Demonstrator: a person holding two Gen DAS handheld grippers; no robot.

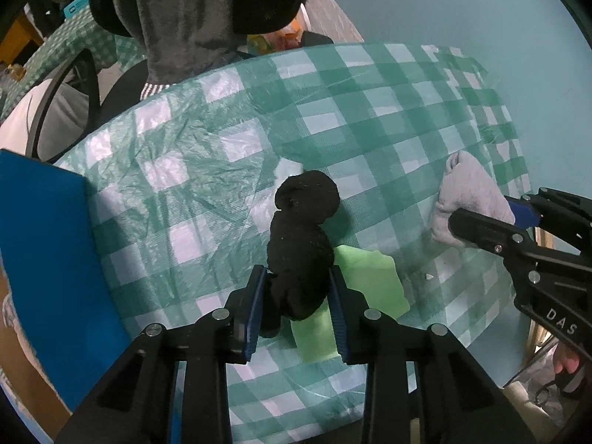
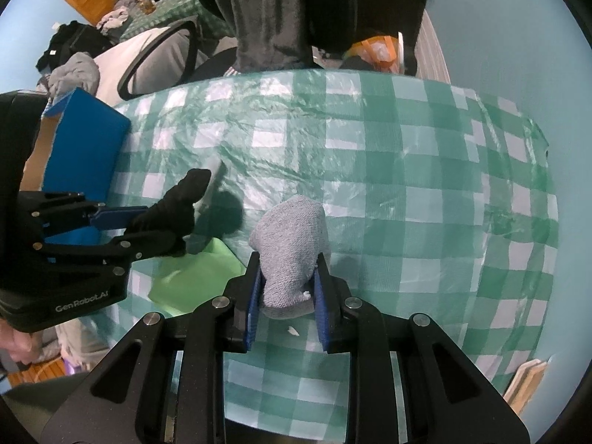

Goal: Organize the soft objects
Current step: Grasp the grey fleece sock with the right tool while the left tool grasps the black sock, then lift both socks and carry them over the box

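My left gripper point(image 1: 298, 281) is shut on a black sock point(image 1: 301, 236) and holds it above the checked tablecloth; it also shows in the right wrist view point(image 2: 174, 211). My right gripper point(image 2: 286, 277) is shut on a grey sock point(image 2: 292, 244), seen at the right in the left wrist view point(image 1: 470, 199). A light green cloth point(image 1: 370, 288) lies flat on the table under and between the grippers, and shows in the right wrist view point(image 2: 196, 273). A blue box point(image 1: 48, 259) stands at the left edge of the table point(image 2: 81, 148).
The table point(image 2: 425, 185) has a green-and-white checked plastic cover. A person in dark clothes point(image 2: 296, 11) stands at its far side. A chair point(image 2: 159, 59) stands at the far left. Small white crumbs point(image 2: 293, 330) lie near my right gripper.
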